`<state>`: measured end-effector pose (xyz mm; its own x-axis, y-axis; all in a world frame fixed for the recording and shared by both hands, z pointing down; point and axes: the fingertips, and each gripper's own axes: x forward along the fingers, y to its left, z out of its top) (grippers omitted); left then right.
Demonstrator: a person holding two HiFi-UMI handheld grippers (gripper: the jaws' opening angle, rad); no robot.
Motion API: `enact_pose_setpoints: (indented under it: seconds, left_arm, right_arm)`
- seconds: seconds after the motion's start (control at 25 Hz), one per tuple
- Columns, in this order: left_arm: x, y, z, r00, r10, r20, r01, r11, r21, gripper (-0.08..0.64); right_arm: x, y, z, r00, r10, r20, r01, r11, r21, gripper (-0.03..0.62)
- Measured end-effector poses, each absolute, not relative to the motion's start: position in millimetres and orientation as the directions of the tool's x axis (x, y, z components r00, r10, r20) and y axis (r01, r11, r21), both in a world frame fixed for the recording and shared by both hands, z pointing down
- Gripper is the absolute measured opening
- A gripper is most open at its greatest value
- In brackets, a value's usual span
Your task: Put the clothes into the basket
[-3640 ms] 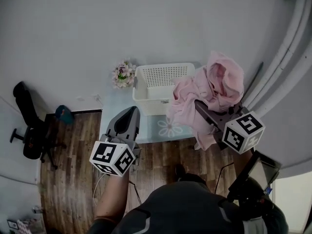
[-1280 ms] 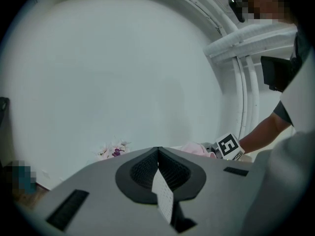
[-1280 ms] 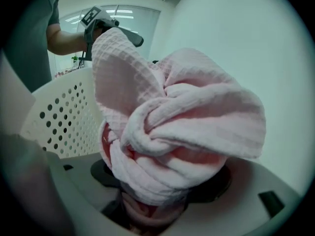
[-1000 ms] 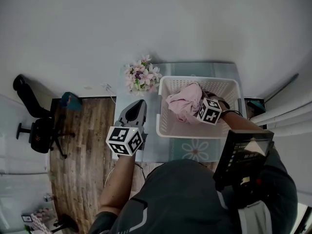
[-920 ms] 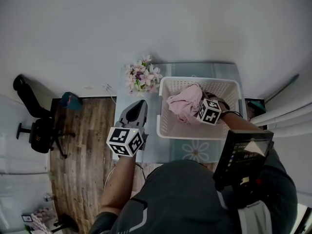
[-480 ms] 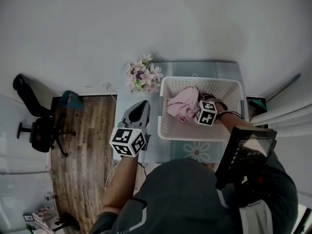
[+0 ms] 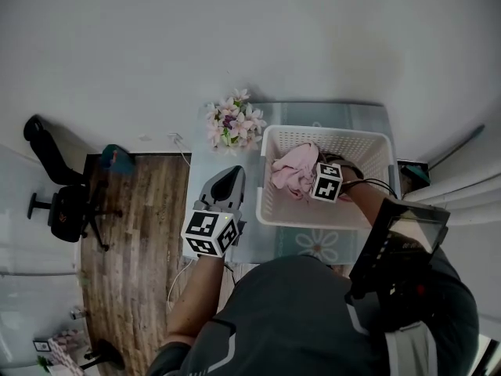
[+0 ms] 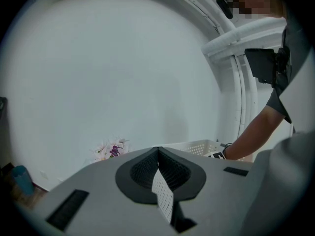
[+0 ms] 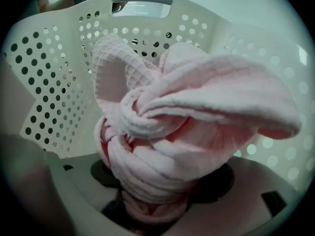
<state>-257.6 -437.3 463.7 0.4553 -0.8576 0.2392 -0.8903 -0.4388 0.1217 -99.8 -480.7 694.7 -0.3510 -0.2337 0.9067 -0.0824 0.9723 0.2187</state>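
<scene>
We've got our right claw (image 7: 317, 180) pointing steeply down inside the white basket (image 7: 275, 210), and it's clamped on a thick bunch of the pink cloth (image 7: 291, 171). The fabric fills the gap between the jaws and bulges up in front of the perforated wall. The cloth sits within the basket's rim, towards its left end. Over on the other side, our left claw (image 7: 232, 173) hovers above the worktop (image 7: 202, 163) just beside the basket, jaws pressed together with nothing in them. A bunch of flowers (image 7: 233, 122) stands at the worktop's far left corner.
</scene>
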Motion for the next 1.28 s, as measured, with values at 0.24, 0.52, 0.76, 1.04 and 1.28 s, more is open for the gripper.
enact_pose_setpoints:
  seconds: [0.24, 0.52, 0.76, 1.04, 1.28]
  left_arm:
    - [-259.0, -426.2, 457.1, 0.432, -0.87, 0.236, -0.902, -0.418, 0.11, 0.008]
    - [-244.9, -404.6, 437.5, 0.436, -0.878, 0.199, -0.9, -0.425, 0.098, 0.008]
    - [-240.4, -383.4, 421.4, 0.41, -0.897, 0.165, -0.911, -0.398, 0.105, 0.008]
    - [-226.4, -355.6, 408.8, 0.395, -0.907, 0.143, -0.917, -0.381, 0.116, 0.008]
    - [-204.3, -329.1, 388.9, 0.408, -0.905, 0.122, -0.912, -0.397, 0.105, 0.008]
  right_arm:
    - [-100.2, -481.0, 694.9, -0.363, -0.243, 0.899, -0.085, 0.97, 0.228, 0.357]
    - [-92.3, -477.8, 676.8, -0.348, -0.227, 0.91, -0.079, 0.974, 0.213, 0.413]
    - [-83.1, -467.4, 624.5, -0.388, -0.265, 0.883, -0.061, 0.963, 0.262, 0.416]
    - [-74.4, -456.6, 544.0, -0.52, -0.382, 0.764, -0.168, 0.923, 0.347, 0.414]
    - [-60.0, -433.5, 454.4, -0.627, -0.487, 0.608, -0.279, 0.869, 0.409, 0.414]
